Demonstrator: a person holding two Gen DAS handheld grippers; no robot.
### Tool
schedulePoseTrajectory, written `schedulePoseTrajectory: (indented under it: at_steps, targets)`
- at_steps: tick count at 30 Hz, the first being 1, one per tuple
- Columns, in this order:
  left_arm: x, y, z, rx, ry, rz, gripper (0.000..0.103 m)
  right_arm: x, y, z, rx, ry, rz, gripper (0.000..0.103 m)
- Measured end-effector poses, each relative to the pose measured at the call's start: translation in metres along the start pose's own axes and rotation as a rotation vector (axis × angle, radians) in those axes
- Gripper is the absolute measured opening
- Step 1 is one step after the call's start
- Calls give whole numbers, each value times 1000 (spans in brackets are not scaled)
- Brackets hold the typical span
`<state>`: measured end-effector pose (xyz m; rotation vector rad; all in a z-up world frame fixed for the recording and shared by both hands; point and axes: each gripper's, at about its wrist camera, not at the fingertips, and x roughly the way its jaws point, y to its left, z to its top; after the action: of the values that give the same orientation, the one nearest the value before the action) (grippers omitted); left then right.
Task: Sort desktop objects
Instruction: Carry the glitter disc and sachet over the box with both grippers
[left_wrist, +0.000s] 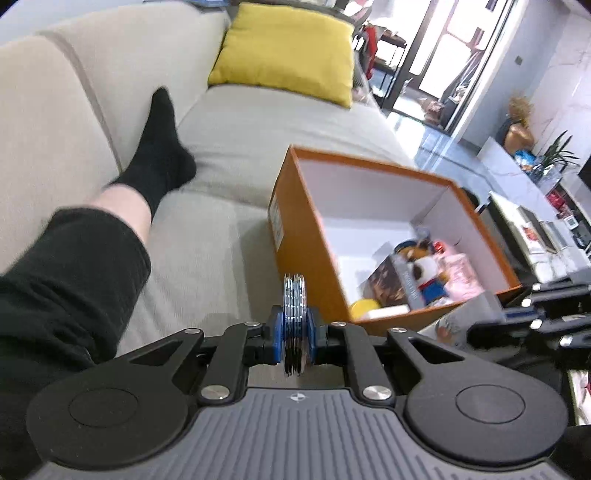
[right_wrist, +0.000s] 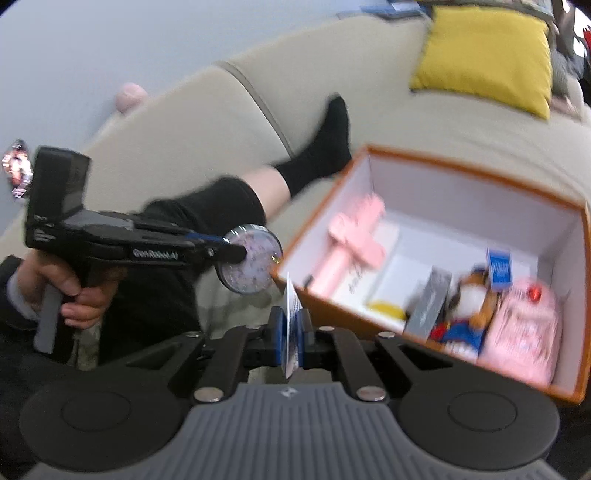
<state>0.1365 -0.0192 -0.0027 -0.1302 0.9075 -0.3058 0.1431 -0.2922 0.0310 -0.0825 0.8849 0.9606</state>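
Observation:
My left gripper (left_wrist: 294, 328) is shut on a small stack of round, shiny discs (left_wrist: 294, 295) held on edge, just left of the orange box (left_wrist: 295, 236). From the right wrist view, the left gripper (right_wrist: 240, 253) and its discs (right_wrist: 251, 266) hover by the orange box's (right_wrist: 461, 157) near left corner. My right gripper (right_wrist: 291, 332) is shut on a thin white card (right_wrist: 293, 295), upright at the box's front wall. The right gripper (left_wrist: 517, 314) is blurred at the right edge of the left wrist view. The box holds a pink fan-like item (right_wrist: 354, 236), a plush toy (right_wrist: 465, 306) and a pink pouch (right_wrist: 521, 332).
The box stands on a beige sofa (left_wrist: 229, 155) with a yellow cushion (left_wrist: 288, 51) at the back. A person's leg in a black sock (left_wrist: 162, 147) stretches across the seat to the left. A hand (right_wrist: 81, 295) grips the left tool's handle. A low table (left_wrist: 532, 229) lies far right.

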Motion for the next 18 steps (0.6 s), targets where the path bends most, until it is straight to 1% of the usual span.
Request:
schedulePoseTrajectory:
  at_steps: [2,4,6,8,12,15,18]
  targets:
    - [-7,-4,8,26,-18,-9,14,-13,-2,13,-32,-37,4,7]
    - [-11,-11,16,58,-35,-21,14,-21,-4,26,-80,-70,-18,7]
    - [-13,-17,25,85,-49,-38,14,-22,-8,37,-112,-81,-43,7]
    - [-11,-24,33,107,-56,-60,14,-14,-14,49,-148,-70,-75,7]
    - [-1,-39,45,158,-61,-85,14,15,-32,65,-193,-27,-94,7]
    - [12,-45,51,173,-43,-97,14,42,-44,71,-236,17,-85,6]
    - [27,-47,56,179,-19,-104,14,63,-52,70,-323,48,-77,6]
